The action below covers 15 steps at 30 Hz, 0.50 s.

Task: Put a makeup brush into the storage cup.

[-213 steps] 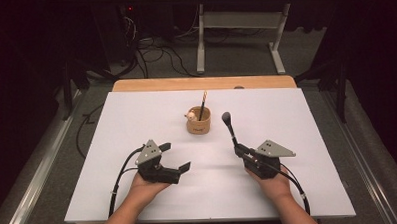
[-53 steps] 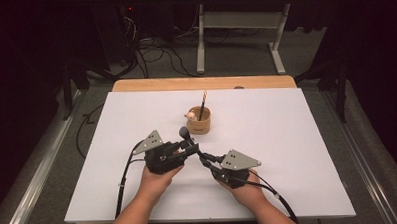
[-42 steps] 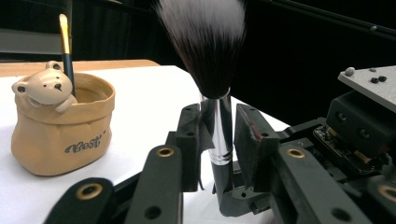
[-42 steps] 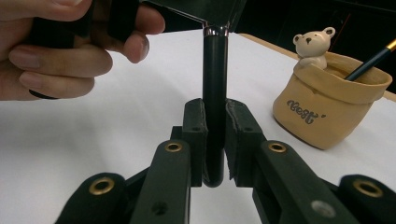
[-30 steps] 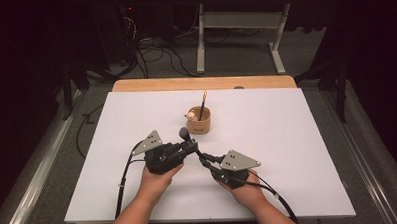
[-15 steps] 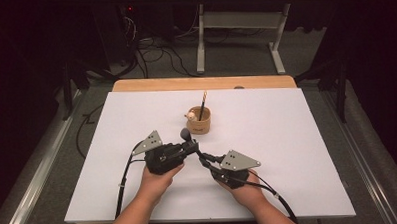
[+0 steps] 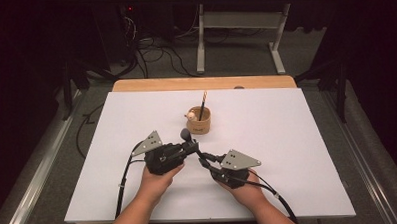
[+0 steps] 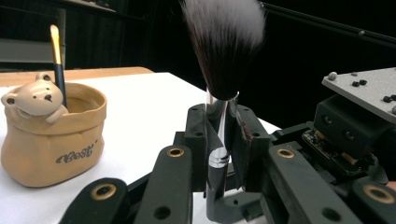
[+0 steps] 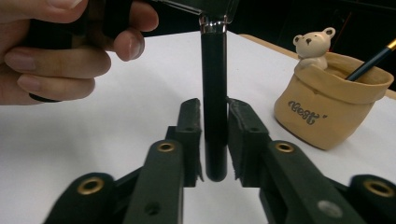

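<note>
A makeup brush (image 7: pixel 186 135) with a dark bristle head (image 8: pixel 224 46) and a black handle (image 9: pixel 214 93) stands nearly upright between both grippers at mid-table. My left gripper (image 7: pixel 191 147) is shut on the brush near its silver ferrule (image 8: pixel 219 121). My right gripper (image 7: pixel 204 161) has its jaws around the lower handle (image 9: pixel 215 112). They have just been opening, and the pads look barely off the handle. Behind stands a tan bear cup (image 7: pixel 199 123) holding a pencil (image 7: pixel 203 104).
The white table sheet (image 7: pixel 287 139) has free room left and right of the hands. The bear cup (image 8: pixel 46 140) (image 9: pixel 327 112) stands close beyond the jaws. A wooden board edge (image 7: pixel 205 83) runs along the far side. The left hand's fingers (image 9: pixel 60 51) are near the brush.
Since the earliest frame the hands have come together and my left gripper has taken hold of the brush. Over the last second no visible movement in the high view.
</note>
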Tool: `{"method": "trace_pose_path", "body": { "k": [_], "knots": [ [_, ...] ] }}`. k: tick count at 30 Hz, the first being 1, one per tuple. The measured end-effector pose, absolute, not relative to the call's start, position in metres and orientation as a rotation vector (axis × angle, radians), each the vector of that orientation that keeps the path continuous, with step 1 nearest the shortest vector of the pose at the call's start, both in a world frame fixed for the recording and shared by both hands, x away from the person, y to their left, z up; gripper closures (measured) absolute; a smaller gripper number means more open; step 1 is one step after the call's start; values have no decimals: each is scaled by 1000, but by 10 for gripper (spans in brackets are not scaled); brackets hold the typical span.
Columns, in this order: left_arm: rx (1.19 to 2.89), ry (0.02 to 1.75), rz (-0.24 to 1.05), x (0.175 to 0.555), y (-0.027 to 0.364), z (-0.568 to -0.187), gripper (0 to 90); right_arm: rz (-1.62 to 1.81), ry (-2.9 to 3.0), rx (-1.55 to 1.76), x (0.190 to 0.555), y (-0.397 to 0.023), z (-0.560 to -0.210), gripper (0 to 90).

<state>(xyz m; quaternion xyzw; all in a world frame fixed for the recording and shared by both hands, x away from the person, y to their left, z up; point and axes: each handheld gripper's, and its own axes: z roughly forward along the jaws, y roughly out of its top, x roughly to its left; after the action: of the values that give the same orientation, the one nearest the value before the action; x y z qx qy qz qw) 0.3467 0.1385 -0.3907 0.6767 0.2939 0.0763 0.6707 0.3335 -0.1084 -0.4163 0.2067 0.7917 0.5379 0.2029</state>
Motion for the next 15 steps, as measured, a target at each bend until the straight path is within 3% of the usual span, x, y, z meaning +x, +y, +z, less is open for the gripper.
{"method": "trace_pose_path", "body": {
  "k": [15],
  "knots": [
    [1526,669,206,346,141,-390,778,1525,2203,614,337,-112,-414,556]
  ]
}}
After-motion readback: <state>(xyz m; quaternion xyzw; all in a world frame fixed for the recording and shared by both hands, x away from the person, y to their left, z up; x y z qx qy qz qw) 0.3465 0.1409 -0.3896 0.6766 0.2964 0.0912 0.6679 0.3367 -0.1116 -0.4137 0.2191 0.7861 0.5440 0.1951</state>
